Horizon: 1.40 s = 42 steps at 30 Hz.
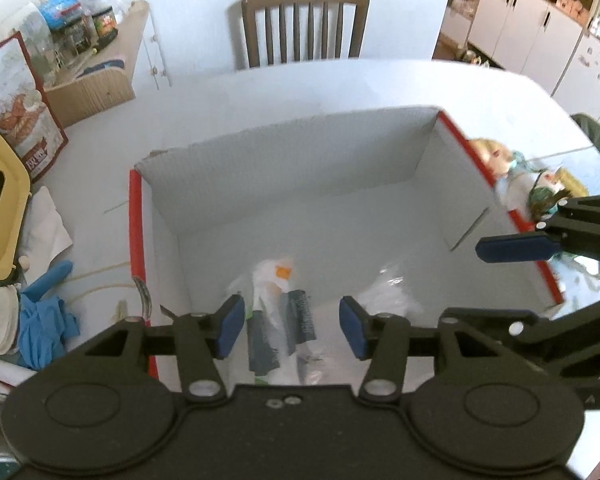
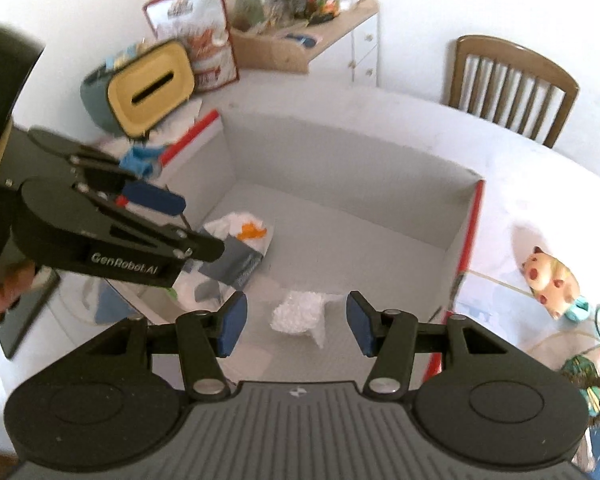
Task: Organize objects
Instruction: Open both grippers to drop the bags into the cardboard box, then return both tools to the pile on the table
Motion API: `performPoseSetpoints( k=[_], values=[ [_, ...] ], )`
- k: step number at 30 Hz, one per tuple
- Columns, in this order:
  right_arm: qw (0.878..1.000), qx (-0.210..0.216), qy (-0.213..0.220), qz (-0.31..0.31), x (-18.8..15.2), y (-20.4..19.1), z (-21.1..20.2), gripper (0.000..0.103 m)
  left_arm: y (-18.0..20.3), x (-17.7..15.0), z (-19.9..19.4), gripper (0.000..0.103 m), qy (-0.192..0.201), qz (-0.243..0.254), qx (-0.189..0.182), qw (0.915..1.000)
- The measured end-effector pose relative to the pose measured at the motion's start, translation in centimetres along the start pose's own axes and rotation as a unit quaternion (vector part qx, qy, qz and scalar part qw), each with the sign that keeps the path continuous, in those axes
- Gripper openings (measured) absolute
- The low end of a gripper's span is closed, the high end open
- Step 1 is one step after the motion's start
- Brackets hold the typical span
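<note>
A white cardboard box (image 1: 380,148) (image 2: 340,152) with red outer edges sits open on the white table. Inside lie a plastic-wrapped packet (image 1: 280,320) (image 2: 236,248) with grey, white and orange print and a crumpled piece of bubble wrap (image 1: 388,296) (image 2: 300,312). My left gripper (image 1: 292,326) hangs open over the packet, holding nothing; it also shows in the right wrist view (image 2: 168,216). My right gripper (image 2: 296,326) is open above the bubble wrap with nothing between its pads. One of its blue fingers (image 1: 516,246) shows over the box's right wall.
Small figurines (image 1: 520,176) (image 2: 552,280) lie on the table right of the box. Left of it are blue gloves (image 1: 44,320), a yellow-lidded tissue box (image 1: 0,204) (image 2: 152,88) and a red snack bag (image 1: 20,100) (image 2: 196,28). A wooden chair (image 1: 304,24) (image 2: 512,80) stands beyond the table.
</note>
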State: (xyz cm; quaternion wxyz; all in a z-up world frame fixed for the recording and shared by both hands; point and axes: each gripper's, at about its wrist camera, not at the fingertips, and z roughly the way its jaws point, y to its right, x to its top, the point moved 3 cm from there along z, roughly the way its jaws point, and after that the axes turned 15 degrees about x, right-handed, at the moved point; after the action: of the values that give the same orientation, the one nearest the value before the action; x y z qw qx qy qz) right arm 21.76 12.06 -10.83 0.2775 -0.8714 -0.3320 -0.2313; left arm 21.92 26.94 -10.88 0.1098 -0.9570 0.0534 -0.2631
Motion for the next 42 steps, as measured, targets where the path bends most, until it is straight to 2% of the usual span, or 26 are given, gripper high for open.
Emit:
performPoseSetpoints(
  k=[4, 7, 18, 29, 32, 39, 42],
  values=[
    [0.999, 0.003, 0.034, 0.008, -0.2, -0.3, -2.3, 0.055, 0.4, 0.1, -2.1, 0.055, 0.027, -0.009, 0.0, 0.9996],
    [0.998, 0.001, 0.059, 0.01, -0.6, -0.6, -4.4, 0.065, 0.7, 0.2, -3.8, 0.056, 0.048, -0.02, -0.005, 0.9987],
    [0.991, 0.0, 0.13, 0.017, -3.0, -1.3, -10.7, 0.069, 3.4, -0.2, -9.2, 0.065, 0.117, -0.03, -0.005, 0.9926],
    [0.985, -0.002, 0.171, 0.031, -6.4, 0.9, -16.1, 0.072, 7.9, -0.9, -12.2, 0.071, 0.14, -0.046, -0.012, 0.989],
    [0.983, -0.002, 0.179, 0.034, -7.5, 1.8, -17.5, 0.075, 9.3, -1.0, -12.9, 0.071, 0.143, -0.05, -0.015, 0.9884],
    [0.981, -0.009, 0.187, 0.048, -10.7, 4.9, -20.6, 0.077, 12.6, -1.1, -14.0, 0.077, 0.157, -0.05, -0.012, 0.9863],
    [0.979, -0.016, 0.197, 0.053, -12.3, 6.4, -22.2, 0.081, 14.3, -1.2, -14.3, 0.08, 0.159, -0.05, -0.016, 0.9858]
  ],
)
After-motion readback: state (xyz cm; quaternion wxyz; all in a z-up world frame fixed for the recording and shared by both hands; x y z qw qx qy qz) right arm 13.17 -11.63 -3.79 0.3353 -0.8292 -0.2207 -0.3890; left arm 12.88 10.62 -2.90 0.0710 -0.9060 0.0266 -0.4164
